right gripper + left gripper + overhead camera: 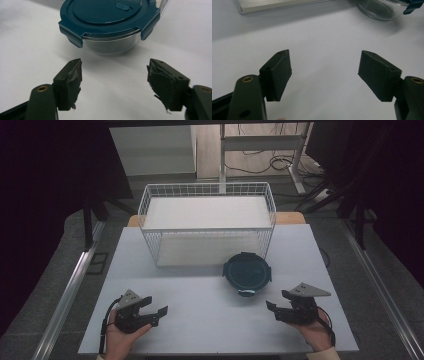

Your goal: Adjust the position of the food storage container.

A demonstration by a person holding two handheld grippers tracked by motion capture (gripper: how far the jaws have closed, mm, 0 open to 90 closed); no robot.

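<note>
Two open hand-held grippers rest near a lidded glass container on the tabletop.

The left hand-held gripper [156, 311] sits at the near left of the white tabletop [200, 320], jaws spread with nothing between them. The right hand-held gripper [272, 309] sits at the near right, jaws likewise spread and empty, its pads [75, 77] frayed. The round glass container [246, 272] with a dark teal clip lid [107, 15] stands between them and farther back, apart from both, just in front of the white wire basket [150, 200]. One lid clip [246, 293] at its near edge seems to stick out, though the high view is too coarse to be sure.
</note>
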